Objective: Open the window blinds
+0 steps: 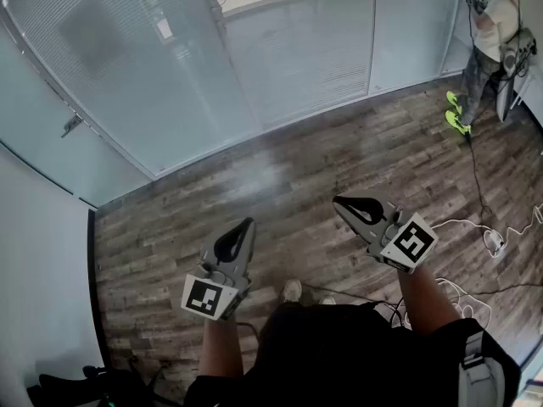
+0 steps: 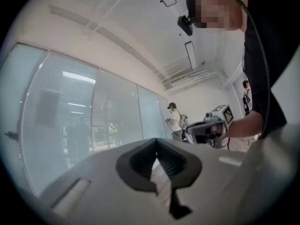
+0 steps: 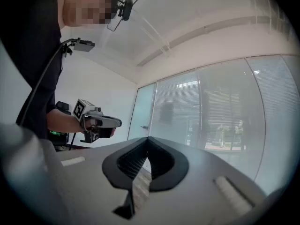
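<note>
White slatted window blinds span the upper part of the head view, above the brown wooden plank floor. The left grey two-jaw tool sits lower centre-left and the right grey two-jaw tool lower centre-right, well apart, both below the blinds. A person in a pale shirt stands at the upper right. White cables lie on the floor at the right edge.

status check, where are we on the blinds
Left gripper, right gripper: both shut, empty. Blinds down, across the floor from both grippers. Cables and a person off to the right.
</note>
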`<action>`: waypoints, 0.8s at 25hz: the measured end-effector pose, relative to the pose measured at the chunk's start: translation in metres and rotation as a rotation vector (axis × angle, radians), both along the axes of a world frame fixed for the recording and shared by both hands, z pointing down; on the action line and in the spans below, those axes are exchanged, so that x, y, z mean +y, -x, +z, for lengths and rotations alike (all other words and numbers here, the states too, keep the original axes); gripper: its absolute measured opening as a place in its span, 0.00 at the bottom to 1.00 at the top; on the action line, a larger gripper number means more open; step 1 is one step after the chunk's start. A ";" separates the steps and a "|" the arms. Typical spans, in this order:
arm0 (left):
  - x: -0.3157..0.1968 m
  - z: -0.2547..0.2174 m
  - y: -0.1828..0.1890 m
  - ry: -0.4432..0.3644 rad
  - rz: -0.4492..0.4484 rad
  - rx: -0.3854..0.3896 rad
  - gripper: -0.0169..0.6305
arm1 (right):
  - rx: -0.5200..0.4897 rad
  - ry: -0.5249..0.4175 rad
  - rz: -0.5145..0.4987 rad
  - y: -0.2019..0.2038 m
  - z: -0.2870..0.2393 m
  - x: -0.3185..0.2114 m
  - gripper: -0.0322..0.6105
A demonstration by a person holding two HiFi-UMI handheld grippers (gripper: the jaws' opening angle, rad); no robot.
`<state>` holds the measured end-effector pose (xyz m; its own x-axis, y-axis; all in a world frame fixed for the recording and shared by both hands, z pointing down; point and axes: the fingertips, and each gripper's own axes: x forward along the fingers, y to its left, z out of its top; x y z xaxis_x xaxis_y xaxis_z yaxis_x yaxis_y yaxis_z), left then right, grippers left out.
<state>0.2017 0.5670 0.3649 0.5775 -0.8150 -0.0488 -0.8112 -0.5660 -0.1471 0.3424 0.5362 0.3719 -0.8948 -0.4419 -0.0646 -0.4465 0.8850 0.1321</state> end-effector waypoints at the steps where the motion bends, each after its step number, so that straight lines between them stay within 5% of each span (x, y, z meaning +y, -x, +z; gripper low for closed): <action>1: 0.000 0.000 0.001 -0.001 -0.001 0.000 0.03 | -0.002 -0.005 0.000 0.000 -0.001 -0.001 0.06; 20: 0.009 0.008 -0.011 0.000 0.002 -0.016 0.03 | -0.062 -0.001 -0.017 -0.002 -0.003 0.004 0.06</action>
